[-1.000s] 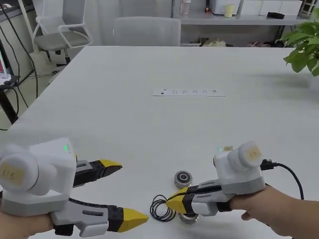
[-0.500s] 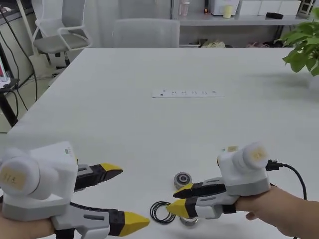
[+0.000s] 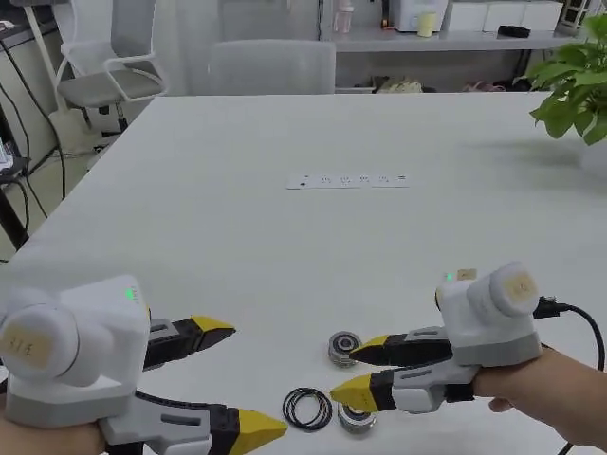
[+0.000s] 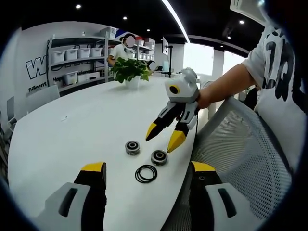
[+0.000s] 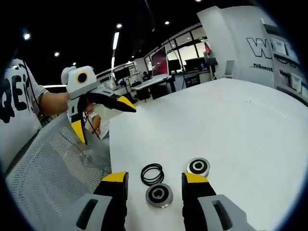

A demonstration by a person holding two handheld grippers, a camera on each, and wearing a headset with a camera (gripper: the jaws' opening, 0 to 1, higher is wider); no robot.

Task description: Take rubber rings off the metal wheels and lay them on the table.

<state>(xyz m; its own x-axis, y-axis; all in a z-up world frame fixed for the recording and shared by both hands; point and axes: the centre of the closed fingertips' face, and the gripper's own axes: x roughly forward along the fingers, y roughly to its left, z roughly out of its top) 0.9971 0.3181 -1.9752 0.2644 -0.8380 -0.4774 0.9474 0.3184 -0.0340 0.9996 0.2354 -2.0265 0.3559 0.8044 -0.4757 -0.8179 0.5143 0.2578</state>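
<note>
Two small metal wheels lie near the table's front edge. One wheel (image 3: pixel 343 347) (image 4: pixel 133 147) (image 5: pixel 198 166) is farther in. The other wheel (image 3: pixel 357 418) (image 4: pixel 159 157) (image 5: pixel 159 195) is nearer, just below my right gripper (image 3: pixel 355 375) (image 5: pixel 155 179), which is open and holds nothing. A small pile of black rubber rings (image 3: pixel 307 409) (image 4: pixel 146 173) (image 5: pixel 152 173) lies flat on the table left of the near wheel. My left gripper (image 3: pixel 239 379) (image 4: pixel 148 168) is wide open and empty, left of the rings and pointing at them.
The white table (image 3: pixel 285 246) stretches far ahead, with a flat white power strip (image 3: pixel 347 180) at its middle. A plant (image 3: pixel 574 85) stands at the far right, and chairs (image 3: pixel 270 64) stand beyond the far edge. A mesh chair (image 4: pixel 240 144) is behind the front edge.
My right gripper has drawn back to the right, away from the rings and the near wheel, and its jaws have spread. The left gripper has barely moved.
</note>
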